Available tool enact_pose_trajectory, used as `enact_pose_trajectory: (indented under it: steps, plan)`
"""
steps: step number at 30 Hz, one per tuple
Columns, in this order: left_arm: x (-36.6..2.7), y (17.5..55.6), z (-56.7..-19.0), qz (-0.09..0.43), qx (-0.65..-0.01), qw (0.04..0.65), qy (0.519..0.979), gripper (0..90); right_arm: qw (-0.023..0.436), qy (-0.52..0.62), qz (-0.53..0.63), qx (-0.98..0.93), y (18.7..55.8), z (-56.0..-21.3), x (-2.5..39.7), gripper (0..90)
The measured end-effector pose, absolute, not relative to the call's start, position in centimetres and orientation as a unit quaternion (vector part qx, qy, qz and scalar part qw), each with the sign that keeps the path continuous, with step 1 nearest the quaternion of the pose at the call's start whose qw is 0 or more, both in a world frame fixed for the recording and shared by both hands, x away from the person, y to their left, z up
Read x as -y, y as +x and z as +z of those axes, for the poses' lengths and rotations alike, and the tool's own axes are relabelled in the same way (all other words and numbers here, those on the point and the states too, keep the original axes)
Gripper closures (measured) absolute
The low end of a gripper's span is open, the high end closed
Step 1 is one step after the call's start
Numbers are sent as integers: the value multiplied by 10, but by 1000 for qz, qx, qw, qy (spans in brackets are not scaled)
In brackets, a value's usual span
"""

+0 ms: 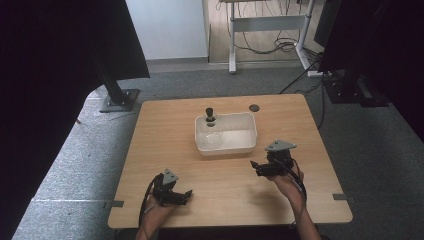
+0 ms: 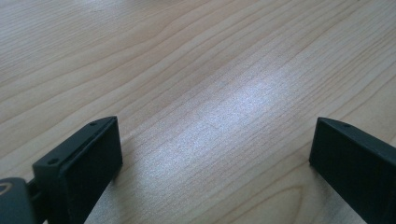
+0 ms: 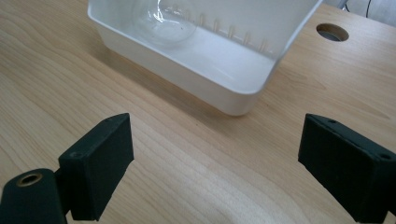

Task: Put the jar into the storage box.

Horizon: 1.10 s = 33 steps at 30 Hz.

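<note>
A white plastic tub (image 1: 248,134) sits in the middle of the wooden table (image 1: 170,145). Inside it lies a clear glass vessel (image 1: 213,139) with a black knobbed piece (image 1: 210,115) standing at the tub's far left corner. My right gripper (image 1: 256,167) is held open just to the right of the tub's near corner, jaws pointing left. In the right gripper view the tub's wall (image 3: 196,79) and the glass vessel (image 3: 163,21) lie ahead of the open right gripper (image 3: 217,123). My left gripper (image 1: 187,195) is open near the front edge, over bare wood (image 2: 215,130).
A round cable hole (image 1: 254,107) (image 3: 332,31) is at the table's far right. Black curtains hang at both sides. A stand base (image 1: 120,100), desk legs and cables are on the carpet beyond the table.
</note>
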<state>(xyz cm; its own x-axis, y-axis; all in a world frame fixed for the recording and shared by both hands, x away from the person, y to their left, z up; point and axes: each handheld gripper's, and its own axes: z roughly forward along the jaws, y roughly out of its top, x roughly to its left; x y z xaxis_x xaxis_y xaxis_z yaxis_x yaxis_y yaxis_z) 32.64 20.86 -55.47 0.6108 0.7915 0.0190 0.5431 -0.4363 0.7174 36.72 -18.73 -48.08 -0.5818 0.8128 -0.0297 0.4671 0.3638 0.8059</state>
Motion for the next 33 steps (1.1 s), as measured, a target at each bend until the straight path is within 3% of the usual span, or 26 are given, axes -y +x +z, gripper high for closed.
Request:
enact_pose_trajectory:
  steps: [33]
  plan:
    - [-208, 326, -555, 180, -404, 345, 828, 20, 234, 436, 379, -782, 318, -497, 234, 98]
